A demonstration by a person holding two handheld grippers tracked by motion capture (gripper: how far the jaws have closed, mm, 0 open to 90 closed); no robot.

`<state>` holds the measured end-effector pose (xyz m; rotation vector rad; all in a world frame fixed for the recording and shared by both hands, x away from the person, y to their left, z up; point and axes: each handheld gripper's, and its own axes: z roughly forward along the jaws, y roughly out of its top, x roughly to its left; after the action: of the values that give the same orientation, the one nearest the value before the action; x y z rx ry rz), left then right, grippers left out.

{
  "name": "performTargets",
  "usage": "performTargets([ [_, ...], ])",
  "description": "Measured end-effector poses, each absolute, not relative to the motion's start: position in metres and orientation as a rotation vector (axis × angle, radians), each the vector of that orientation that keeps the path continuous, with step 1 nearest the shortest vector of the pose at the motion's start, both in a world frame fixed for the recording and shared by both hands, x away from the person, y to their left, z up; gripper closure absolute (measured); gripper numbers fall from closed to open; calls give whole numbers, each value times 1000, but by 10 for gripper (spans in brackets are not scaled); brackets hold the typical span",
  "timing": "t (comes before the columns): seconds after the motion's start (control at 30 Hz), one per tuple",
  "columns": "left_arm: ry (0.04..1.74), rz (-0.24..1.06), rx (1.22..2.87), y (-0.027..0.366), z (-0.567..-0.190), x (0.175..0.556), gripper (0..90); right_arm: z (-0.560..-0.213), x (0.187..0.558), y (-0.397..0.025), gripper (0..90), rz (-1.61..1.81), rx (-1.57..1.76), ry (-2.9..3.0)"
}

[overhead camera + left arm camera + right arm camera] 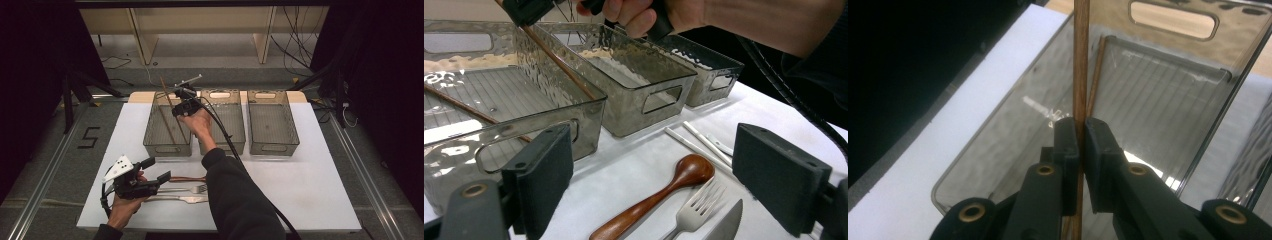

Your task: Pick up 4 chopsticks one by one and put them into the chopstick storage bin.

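Observation:
My right gripper (1081,130) is shut on a thin brown chopstick (1079,60), which stands steeply over the left clear bin (998,130). From above, this gripper (177,109) hovers over that bin (167,148), and the chopstick (166,91) slants down into it. A second brown chopstick (1096,75) lies on the bin floor. Near the front edge, my left gripper (156,170) is open with nothing between its jaws. In the left gripper view, the gripper (664,185) points toward a wooden spoon (664,192), a fork (696,210) and a knife (726,225).
Three clear grey bins stand in a row across the white table (310,180); the middle bin (235,145) and right bin (273,146) hold nothing I can see. Two white chopsticks (699,145) lie beyond the spoon. The right forearm (235,190) reaches across the cutlery.

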<state>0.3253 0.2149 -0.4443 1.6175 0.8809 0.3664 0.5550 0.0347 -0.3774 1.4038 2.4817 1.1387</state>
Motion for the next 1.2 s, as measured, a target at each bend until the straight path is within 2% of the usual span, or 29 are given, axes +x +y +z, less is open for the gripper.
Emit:
performTargets([
  [0.3,881,367,1618,215,-444,325,165,-388,555,36,837,1064,1417,2498],
  [0.5,882,366,1617,215,-444,325,165,-384,552,36,765,1094,1400,2524],
  [0.87,886,367,1616,216,-444,325,165,-364,528,17,486,1071,1291,2600],
  [1.2,892,370,1624,215,-445,325,165,-361,465,-33,374,1052,1188,2631],
])
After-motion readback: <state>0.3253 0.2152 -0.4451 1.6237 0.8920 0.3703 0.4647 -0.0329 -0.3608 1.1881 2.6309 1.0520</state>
